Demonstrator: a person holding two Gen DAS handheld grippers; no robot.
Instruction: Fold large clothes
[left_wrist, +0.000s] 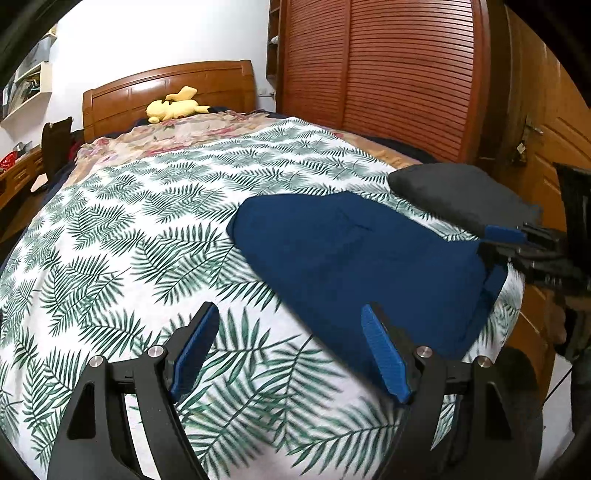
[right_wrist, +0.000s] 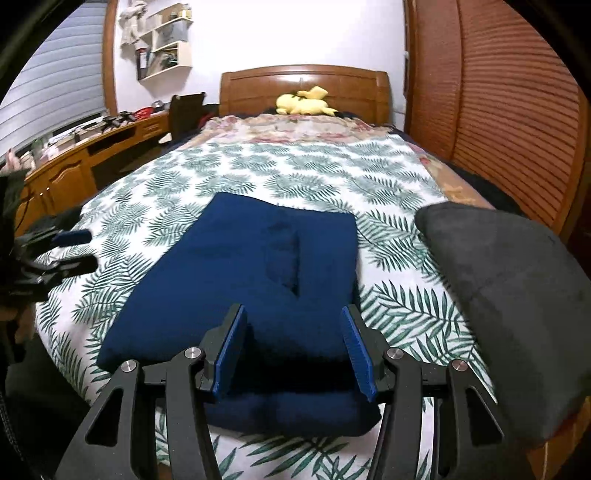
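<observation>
Folded navy-blue cloth garment (right_wrist: 236, 280) lies flat on the fern-print white bedspread (right_wrist: 314, 166), near the foot of the bed, a folded dark-grey cloth bundle (right_wrist: 509, 295) beside it. Left tongs (left_wrist: 288, 350) stand wide apart, empty, over the bedspread beside the garment. Right tongs (right_wrist: 295, 347) stand apart above the garment's near edge, clamping nothing.

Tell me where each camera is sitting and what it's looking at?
Left wrist view: rides on the left gripper, its jaws open over the leafy bedspread, looking across the bed toward the wardrobe; the right gripper shows at the right edge.
Right wrist view: rides on the right gripper, jaws open above the folded blue garment, looking straight up the bed at the headboard.
Both show: blue garment, grey pillow, yellow plush toy.
</observation>
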